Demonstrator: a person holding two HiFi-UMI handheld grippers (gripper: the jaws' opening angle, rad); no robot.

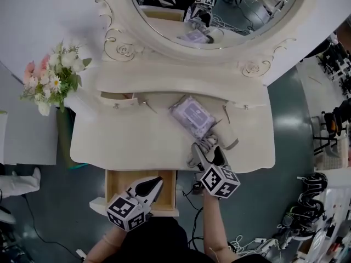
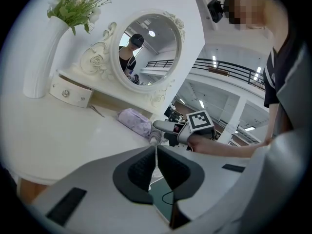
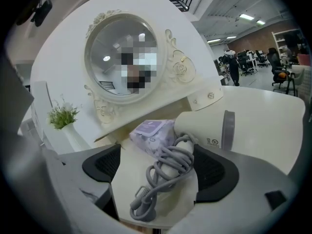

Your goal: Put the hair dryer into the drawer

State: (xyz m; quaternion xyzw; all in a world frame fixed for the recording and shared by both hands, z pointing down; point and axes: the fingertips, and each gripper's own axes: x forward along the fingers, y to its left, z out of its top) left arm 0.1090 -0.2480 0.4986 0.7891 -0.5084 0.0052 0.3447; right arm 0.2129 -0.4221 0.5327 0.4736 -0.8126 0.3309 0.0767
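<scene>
The white hair dryer [image 1: 218, 131] lies on the cream dressing table [image 1: 131, 141] near its front right edge, its grey cord [image 3: 163, 172] wound round the handle. My right gripper [image 1: 207, 151] is open, one jaw on each side of that handle [image 3: 175, 155], and the pads do not press on it. Below the table's front edge the wooden drawer [image 1: 114, 186] stands pulled out. My left gripper [image 1: 155, 184] hovers over the drawer's right side. Its jaws [image 2: 156, 149] are shut with nothing between them. From the left gripper view the dryer [image 2: 155, 136] shows beside the right gripper [image 2: 168, 128].
A lilac soft pack [image 1: 191, 115] lies just behind the dryer. A white vase of flowers [image 1: 52, 81] stands at the table's left end. The oval mirror [image 1: 219, 15] and small drawers [image 1: 118, 100] line the back. Cables lie on the floor at the right.
</scene>
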